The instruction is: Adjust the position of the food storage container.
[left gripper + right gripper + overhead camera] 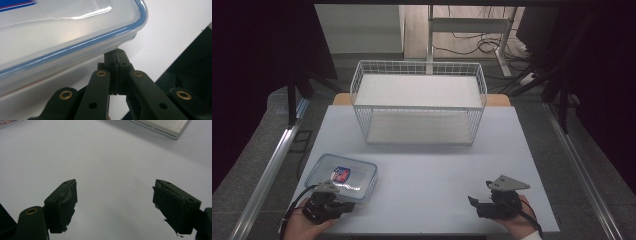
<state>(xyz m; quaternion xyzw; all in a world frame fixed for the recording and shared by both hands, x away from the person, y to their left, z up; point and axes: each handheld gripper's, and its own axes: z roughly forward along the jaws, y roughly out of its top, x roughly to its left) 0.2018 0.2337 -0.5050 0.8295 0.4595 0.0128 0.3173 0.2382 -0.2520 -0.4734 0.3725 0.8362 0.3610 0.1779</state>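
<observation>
Two grippers, one plastic box, one wire basket, all on a white table [432,170].

Left gripper [346,207]: held in the person's left hand at the near edge of the table, jaws pressed flat together with nothing visible between them. In the left gripper view the shut tips [116,58] sit just under the rounded corner of the box, touching it or very nearly; which of the two cannot be told.

Plastic box [343,176]: clear, lidded, rectangular with rounded corners, blue seal around the rim, small red-and-blue label on the lid. Lies flat, immediately ahead of the left gripper and well across the table from the right one. Contents, if any, cannot be made out.

Handling, as a judgement: likely light and stiff; the smooth glossy lid will probably be slippery, so a pinch on the top face may skid. The overhanging rim at a corner or along a short side looks the surest place to take hold, one jaw above and one below.

Right gripper [475,207]: held in the person's right hand, jaws spread wide, empty, over bare table.

Wire basket [419,66]: white, open-topped, empty, standing well beyond both grippers at the far side.
</observation>
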